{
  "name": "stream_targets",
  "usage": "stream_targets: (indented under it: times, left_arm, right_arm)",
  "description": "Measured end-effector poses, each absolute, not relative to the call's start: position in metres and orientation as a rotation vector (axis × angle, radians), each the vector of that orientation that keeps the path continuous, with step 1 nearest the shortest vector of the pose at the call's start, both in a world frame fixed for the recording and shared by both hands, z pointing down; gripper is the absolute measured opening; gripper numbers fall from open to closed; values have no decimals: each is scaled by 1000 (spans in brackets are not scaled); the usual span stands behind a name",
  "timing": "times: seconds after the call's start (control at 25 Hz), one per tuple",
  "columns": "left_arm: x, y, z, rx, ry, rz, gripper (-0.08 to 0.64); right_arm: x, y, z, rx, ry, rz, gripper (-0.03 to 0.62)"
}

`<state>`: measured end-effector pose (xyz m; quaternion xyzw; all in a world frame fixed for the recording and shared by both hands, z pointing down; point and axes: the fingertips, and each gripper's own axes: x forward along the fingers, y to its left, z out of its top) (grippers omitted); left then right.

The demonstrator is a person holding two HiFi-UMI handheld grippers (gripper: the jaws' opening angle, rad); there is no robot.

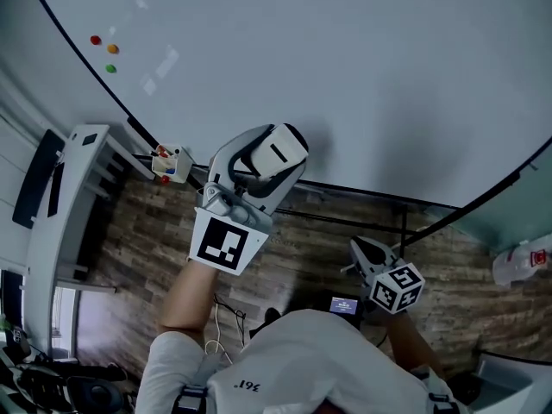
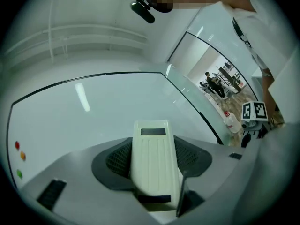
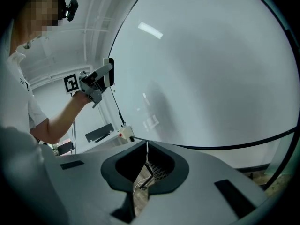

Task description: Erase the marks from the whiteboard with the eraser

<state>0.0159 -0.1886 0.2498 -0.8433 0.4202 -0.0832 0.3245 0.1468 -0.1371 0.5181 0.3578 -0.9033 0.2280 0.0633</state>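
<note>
Head view, left to right: three coloured dots [image 1: 96,40] sit at the whiteboard's [image 1: 345,76] upper left corner, and a small marker cup [image 1: 171,162] hangs at its lower left edge. Just right of that cup comes the left gripper [image 1: 259,164], fingers clamped on both sides of the white eraser [image 1: 278,151], which is up near the whiteboard's bottom edge. The left gripper view confirms it, the eraser [image 2: 154,161] wedged lengthwise between the dark pads, nose toward the board. Further right and below the whiteboard, the right gripper [image 1: 373,257] hangs idle over the floor; its own view shows the fingers drawn together with nothing between them. A bottle [image 1: 520,263] stands off the whiteboard's lower right corner. To do this well, I'd say get the felt face flat on the board, keep even pressure, and sweep in long overlapping passes, steering clear of the dots and the cup. Keep that firm side grip so the eraser doesn't twist, and keep the right gripper out of the sweep. Now the trouble: no view shows any marks, the board reads as plain pale grey with only glare streaks. Whether the felt touches the surface I can't tell, since the felt face is turned away from every camera. The whiteboard's top and right edges run out of frame, and the right gripper's tips hide behind its marker cube in the head view.
</note>
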Motion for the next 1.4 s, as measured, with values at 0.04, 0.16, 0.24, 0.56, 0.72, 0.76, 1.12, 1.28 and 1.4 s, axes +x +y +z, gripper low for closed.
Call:
stream_targets:
  times: [0.04,0.16,0.24,0.56,0.72,0.76,1.12,1.28,1.4]
  left_arm:
    - [9,-183,252,-2228,1116,-202,258]
    - [-14,-165,261,-2271,1169,-162,258]
    - [-32,-153,268,-2307,1209,-144,258]
    - [-94,-115,301,-2435,1314,-66,258]
    - [-108,-98,321,-2497,1336,-18,258]
    - [-112,-94,326,-2518,1340,-7,258]
    - [-151,-64,378,-2660,1379,141,258]
    - [-161,-49,395,-2717,1405,185,258]
    - [-169,-38,410,-2750,1437,195,258]
  right_arm:
    - [144,-136,516,1092,-2732,688,26]
    - [132,-129,513,1115,-2739,686,26]
    - [120,-121,511,1121,-2741,682,26]
    - [69,-92,506,1147,-2738,665,26]
    - [59,-77,506,1176,-2728,659,26]
    - [56,-74,507,1182,-2725,659,26]
    - [30,-52,503,1217,-2702,639,26]
    - [18,-45,500,1215,-2702,622,26]
    - [11,-39,498,1210,-2701,608,25]
